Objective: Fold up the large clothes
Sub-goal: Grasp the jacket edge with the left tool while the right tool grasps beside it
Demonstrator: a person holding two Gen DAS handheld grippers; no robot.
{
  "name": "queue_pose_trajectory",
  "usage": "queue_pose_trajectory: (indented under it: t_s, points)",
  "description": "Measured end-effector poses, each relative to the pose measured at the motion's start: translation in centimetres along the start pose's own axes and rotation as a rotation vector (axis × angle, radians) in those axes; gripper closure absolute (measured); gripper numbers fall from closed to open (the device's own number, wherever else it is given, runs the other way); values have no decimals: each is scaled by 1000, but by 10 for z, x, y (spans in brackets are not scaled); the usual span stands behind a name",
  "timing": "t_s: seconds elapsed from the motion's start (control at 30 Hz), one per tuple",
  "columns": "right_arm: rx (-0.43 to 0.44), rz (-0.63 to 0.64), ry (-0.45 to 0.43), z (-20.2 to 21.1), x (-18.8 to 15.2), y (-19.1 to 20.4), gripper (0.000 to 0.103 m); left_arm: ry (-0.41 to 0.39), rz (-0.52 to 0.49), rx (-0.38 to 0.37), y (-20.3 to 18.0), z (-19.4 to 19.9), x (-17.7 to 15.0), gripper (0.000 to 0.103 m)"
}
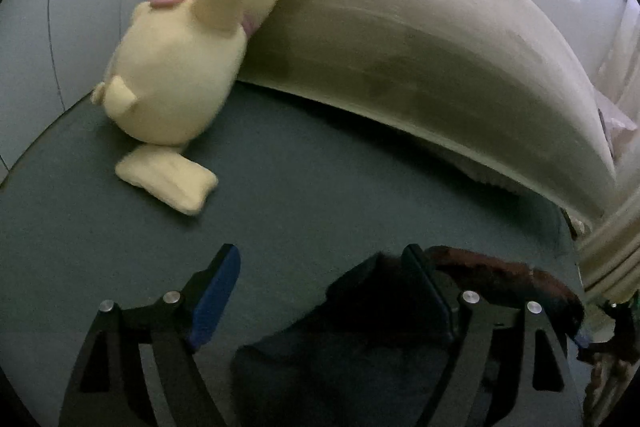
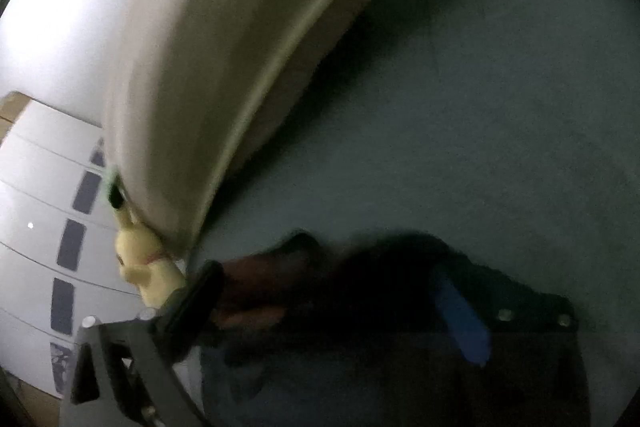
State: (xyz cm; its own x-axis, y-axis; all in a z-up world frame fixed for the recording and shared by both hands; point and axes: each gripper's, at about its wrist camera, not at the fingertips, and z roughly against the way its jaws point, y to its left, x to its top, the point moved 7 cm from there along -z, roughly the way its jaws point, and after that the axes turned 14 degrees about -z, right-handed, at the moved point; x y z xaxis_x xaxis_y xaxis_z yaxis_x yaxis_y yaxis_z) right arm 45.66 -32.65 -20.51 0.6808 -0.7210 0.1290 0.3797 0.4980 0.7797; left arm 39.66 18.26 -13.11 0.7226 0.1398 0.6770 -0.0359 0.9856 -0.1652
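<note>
A dark garment with a reddish-brown part (image 1: 500, 275) lies on the blue-grey bed sheet (image 1: 300, 187) under and beside my left gripper (image 1: 324, 291). The left jaws stand wide open, blue pads showing, and the garment's dark edge (image 1: 360, 311) lies between them. In the right wrist view the same dark garment (image 2: 360, 275) lies between the fingers of my right gripper (image 2: 332, 299), which stand apart. The image is blurred and dark, so I cannot tell whether the cloth is pinched there.
A yellow plush toy (image 1: 180, 67) leans against the cream headboard (image 1: 400, 39) at the far left of the bed. It also shows small in the right wrist view (image 2: 140, 267). White wall panels (image 2: 48, 207) lie beyond the bed edge.
</note>
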Motion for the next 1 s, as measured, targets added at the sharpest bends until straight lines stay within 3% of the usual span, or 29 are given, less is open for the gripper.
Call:
queue_pose_trajectory:
  t_s: [0.1, 0.17, 0.3, 0.37, 0.43, 0.47, 0.53, 0.7, 0.73, 0.77, 0.83, 0.93, 1.0]
  points:
    - [31, 21, -33, 16, 7, 8, 0, 3, -40, -18, 1, 1, -3, 20]
    - [11, 91, -53, 27, 12, 10, 0, -1, -119, -28, -5, -1, -6, 20]
    - [-133, 248, -7, 23, 7, -10, 0, 26, -248, -55, -25, -15, -17, 20]
    - [-203, 319, 25, 10, 0, -20, 6, 51, -289, -68, -36, -26, -20, 20]
    - [-214, 351, 53, -1, -3, -25, 38, 78, -304, -77, -46, -36, -23, 20]
    - [-234, 361, 53, -6, -2, -28, 42, 87, -307, -72, -49, -42, -23, 20]
    - [-252, 361, 59, -18, 1, -31, 43, 96, -316, -31, -52, -52, -24, 20]
    - [-230, 369, 89, -37, 2, -27, 44, 126, -333, -46, -63, -68, -27, 21]
    - [-222, 380, 93, -39, 1, -25, 63, 127, -345, -39, -64, -70, -27, 40]
    - [-235, 392, 91, -42, 3, -25, 76, 147, -356, -33, -64, -74, -29, 82]
    - [-265, 429, 58, -41, 3, -17, 90, 180, -356, -2, -60, -84, -30, 89]
    - [-279, 457, 5, -33, 5, -6, 92, 187, -387, 62, -63, -89, -36, 92]
    - [-335, 463, 4, -40, 6, -12, 92, 203, -375, 80, -61, -97, -40, 91]
